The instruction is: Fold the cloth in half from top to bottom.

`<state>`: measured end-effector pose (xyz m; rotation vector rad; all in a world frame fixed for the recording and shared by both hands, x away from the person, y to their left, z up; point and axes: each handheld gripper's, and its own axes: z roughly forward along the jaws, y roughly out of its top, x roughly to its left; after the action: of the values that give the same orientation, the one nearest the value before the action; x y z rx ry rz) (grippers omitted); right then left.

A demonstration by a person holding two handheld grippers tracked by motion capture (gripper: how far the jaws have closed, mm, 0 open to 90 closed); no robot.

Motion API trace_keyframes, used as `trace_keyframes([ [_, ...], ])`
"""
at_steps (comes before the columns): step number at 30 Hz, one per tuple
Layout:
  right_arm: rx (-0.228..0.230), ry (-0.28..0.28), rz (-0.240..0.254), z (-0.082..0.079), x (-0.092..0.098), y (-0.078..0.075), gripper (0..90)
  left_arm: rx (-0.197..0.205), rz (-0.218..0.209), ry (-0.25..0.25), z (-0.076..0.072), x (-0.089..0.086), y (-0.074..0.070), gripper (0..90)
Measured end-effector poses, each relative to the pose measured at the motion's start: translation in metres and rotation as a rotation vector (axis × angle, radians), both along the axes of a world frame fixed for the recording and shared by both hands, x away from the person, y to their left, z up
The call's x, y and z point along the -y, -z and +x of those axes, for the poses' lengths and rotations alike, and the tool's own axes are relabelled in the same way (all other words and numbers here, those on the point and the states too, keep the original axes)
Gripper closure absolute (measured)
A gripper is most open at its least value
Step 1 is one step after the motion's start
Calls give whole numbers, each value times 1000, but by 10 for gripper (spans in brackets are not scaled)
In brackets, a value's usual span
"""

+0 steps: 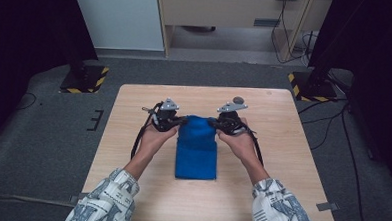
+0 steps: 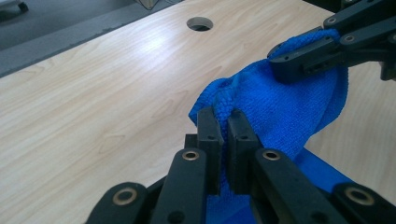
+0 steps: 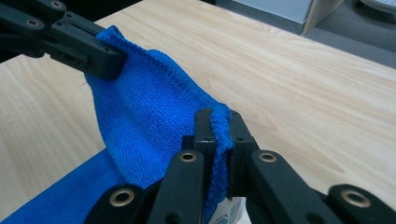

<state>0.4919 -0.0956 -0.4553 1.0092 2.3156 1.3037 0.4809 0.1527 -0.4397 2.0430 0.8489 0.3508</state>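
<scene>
High view: cloth (image 1: pixel 196 155) amid bare table (image 1: pixel 133 118).

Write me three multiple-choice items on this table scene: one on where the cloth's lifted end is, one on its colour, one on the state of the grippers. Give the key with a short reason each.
1. Which end of the cloth is lifted off the table?
A. the end nearest the person
B. the far end, between the two grippers
C. no end, it lies flat

2. What colour is the cloth?
A. red
B. white
C. blue

3. How do the left gripper and the right gripper stand?
A. each shut on an edge of the cloth
B. both wide open above it
C. one shut on it, one resting on the table

Key: 1 B, the high view shows the far end raised between the grippers while the near part lies flat. 2 C, it is blue in every view. 3 A, each gripper view shows cloth pinched between closed jaws.
</scene>
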Motion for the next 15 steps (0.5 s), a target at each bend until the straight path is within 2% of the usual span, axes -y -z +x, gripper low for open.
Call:
trace_keyframes([
  [3,4,-20,-3,-11,0,2,866,1,-4,6,-6,-1,-1,861],
  [8,3,-35,-8,-23,2,7,865,1,8,32,-21,3,2,859],
  [10,0,-36,-7,-26,3,10,865,-3,7,34,-22,3,3,859],
  [12,0,-40,-6,-28,4,11,865,-6,-16,41,-26,2,3,859],
  [15,-2,-48,2,-34,4,13,865,-3,2,48,-31,3,4,858],
])
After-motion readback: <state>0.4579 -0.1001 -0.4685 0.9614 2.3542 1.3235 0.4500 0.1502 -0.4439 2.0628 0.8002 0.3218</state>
